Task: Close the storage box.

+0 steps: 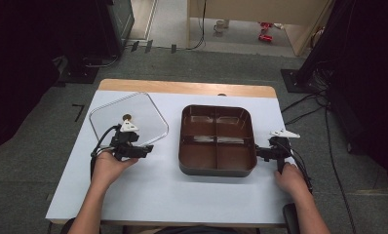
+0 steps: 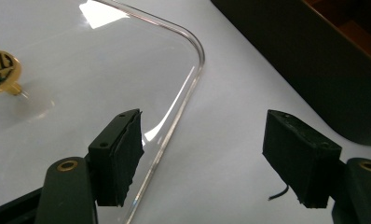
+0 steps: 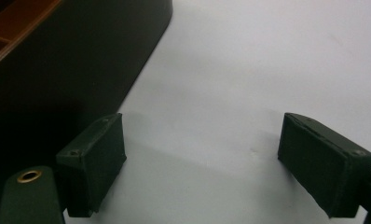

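A clear lid (image 1: 128, 118) of hard, glossy plastic, a rounded square with a raised bead along its rim, lies flat on the left half of the white, matte worktop (image 1: 158, 190); a small brass-coloured knob (image 1: 127, 117) stands at its middle, shown in the left gripper view as a round gold disc with dark lettering. The left tool (image 1: 144, 149), black and blocky with a pale three-cornered plate on top, sits at the lid's near right edge; its jaws stand apart, nothing pressed between the rough foam pads (image 2: 127, 156), and the lid's curved rim runs just past the left pad. To the right, well apart from the lid, rests a dark brown tray (image 1: 217, 168) with rounded corners, smooth walls and a cross of dividers making four compartments. The right tool (image 1: 259, 152) rests just beside the tray's right wall; its jaws are spread wide over bare worktop, gripping nothing, the tray's dark outer wall near the left pad.
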The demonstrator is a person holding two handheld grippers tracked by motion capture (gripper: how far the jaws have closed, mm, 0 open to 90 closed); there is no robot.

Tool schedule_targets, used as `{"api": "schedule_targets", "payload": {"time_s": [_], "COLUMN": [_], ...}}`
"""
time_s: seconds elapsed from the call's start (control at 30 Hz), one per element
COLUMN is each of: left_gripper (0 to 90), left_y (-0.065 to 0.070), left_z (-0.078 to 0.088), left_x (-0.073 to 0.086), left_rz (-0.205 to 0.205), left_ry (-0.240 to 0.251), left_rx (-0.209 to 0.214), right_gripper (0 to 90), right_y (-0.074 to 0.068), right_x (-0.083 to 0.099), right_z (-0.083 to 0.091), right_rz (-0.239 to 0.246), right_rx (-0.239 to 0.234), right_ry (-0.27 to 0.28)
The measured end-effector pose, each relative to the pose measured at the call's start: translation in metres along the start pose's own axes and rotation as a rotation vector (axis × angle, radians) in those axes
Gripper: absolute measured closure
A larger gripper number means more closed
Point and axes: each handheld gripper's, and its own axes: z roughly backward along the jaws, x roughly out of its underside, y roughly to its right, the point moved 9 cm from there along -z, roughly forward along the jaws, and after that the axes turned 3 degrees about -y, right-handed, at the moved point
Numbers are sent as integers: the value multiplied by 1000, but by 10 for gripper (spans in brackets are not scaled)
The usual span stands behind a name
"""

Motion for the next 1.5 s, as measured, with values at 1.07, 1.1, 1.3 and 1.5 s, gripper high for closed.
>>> {"api": "schedule_targets", "payload": {"time_s": [1.07,1.1,1.3,1.5], "left_gripper": [308,309,312,322], "left_y": [-57,-60,-77,-99], "left_z": [-9,-10,-14,-15], "left_x": [-44,-46,-49,-52], "left_rz": [65,72,82,106], "left_ry": [35,41,41,77], "left_rx": [-5,-7,-31,-65], "right_gripper": [144,144,144,144], "right_y": [0,0,0,0], "right_x": [0,0,0,0], "right_z": [0,0,0,0], "right_rz": [1,0,0,0], "right_rx": [0,-1,-1,-1], "right_ry": [0,1,2,2]}}
